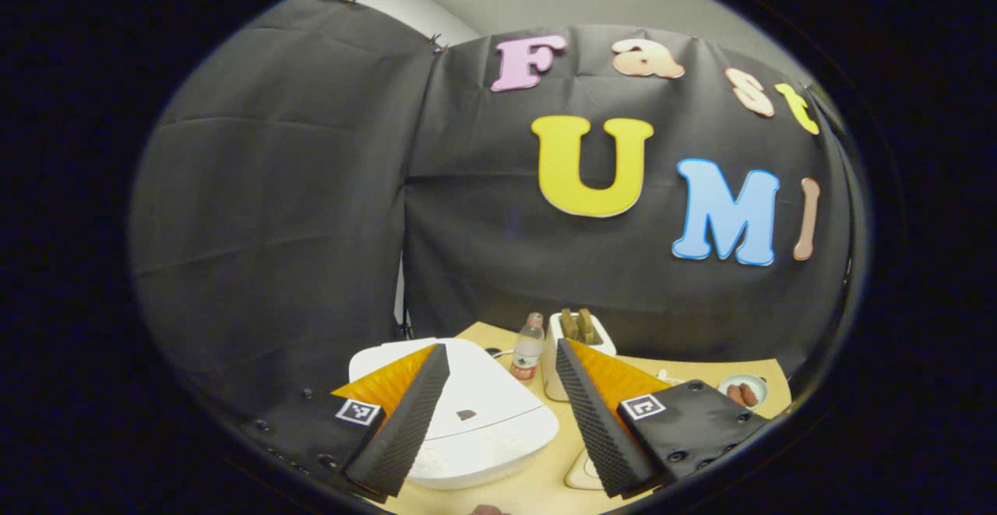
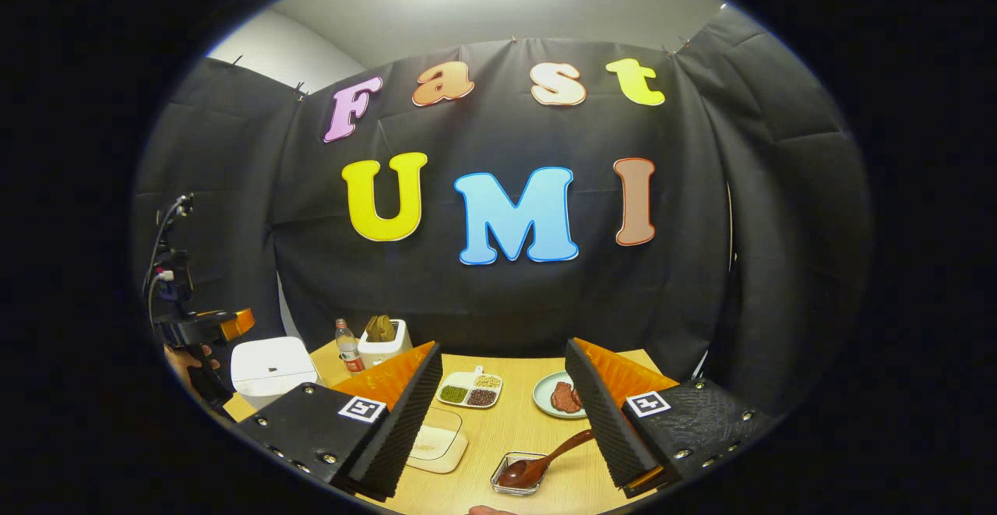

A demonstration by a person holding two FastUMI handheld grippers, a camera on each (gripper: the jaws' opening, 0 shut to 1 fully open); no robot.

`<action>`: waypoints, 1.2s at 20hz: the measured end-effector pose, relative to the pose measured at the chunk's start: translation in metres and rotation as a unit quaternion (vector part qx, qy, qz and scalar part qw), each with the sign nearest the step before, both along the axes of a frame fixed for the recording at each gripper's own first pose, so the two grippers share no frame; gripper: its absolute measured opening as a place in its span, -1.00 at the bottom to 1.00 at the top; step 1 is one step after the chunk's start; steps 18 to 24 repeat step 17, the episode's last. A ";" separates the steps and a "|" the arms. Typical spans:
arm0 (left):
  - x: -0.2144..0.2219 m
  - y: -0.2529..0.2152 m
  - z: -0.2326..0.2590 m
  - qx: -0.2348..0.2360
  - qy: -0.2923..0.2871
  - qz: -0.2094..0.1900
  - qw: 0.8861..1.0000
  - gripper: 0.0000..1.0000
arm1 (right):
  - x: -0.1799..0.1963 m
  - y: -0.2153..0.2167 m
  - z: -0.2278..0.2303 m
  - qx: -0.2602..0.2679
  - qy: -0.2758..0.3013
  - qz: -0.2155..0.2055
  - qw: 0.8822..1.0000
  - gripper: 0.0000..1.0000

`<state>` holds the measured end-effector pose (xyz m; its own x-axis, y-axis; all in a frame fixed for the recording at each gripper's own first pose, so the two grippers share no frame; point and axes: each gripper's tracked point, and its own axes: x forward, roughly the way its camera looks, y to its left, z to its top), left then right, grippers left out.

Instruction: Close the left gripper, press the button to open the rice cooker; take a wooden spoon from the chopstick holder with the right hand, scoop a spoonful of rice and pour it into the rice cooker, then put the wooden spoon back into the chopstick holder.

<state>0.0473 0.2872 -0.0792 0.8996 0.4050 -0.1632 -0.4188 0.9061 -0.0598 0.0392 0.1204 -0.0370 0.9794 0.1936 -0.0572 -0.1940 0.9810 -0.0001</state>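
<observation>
The white rice cooker (image 1: 483,421) sits with its lid down just beyond my left gripper (image 1: 498,429), which is open with nothing between its fingers. A small dark button (image 1: 466,414) shows on the lid. The white chopstick holder (image 1: 554,355) with wooden utensils stands behind the cooker. In the right gripper view, a dark wooden spoon (image 2: 545,460) lies with its bowl in a small clear dish (image 2: 506,485), its handle ending by the right finger (image 2: 604,429). My right gripper (image 2: 498,437) is open and holds nothing. The cooker (image 2: 269,367) and holder (image 2: 383,343) are at the far left there.
A water bottle (image 1: 528,347) stands beside the holder. A divided dish of grains (image 2: 470,390), a plate of brown pieces (image 2: 557,396) and a cream lidded box (image 2: 436,441) lie on the wooden table (image 2: 530,429). A hand (image 2: 183,359) holds the left gripper (image 2: 202,328) over the table's left edge.
</observation>
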 end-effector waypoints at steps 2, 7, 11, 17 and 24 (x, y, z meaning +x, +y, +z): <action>-0.011 -0.035 0.030 0.006 -0.026 -0.036 0.999 0.92 | -0.003 0.001 0.009 0.010 -0.007 -0.003 1.000 0.92; -0.044 -0.109 0.088 0.025 -0.076 -0.115 0.990 0.89 | -0.009 0.002 0.029 0.018 -0.026 -0.029 0.999 0.93; -0.053 -0.136 0.086 0.024 -0.079 -0.146 0.986 0.89 | -0.020 0.008 0.033 0.022 -0.029 -0.031 0.999 0.93; -0.058 -0.138 0.086 0.023 -0.079 -0.167 0.983 0.92 | -0.037 0.011 0.035 0.016 -0.036 -0.042 0.998 0.92; -0.058 -0.138 0.086 0.023 -0.079 -0.167 0.983 0.92 | -0.037 0.011 0.035 0.016 -0.036 -0.042 0.998 0.92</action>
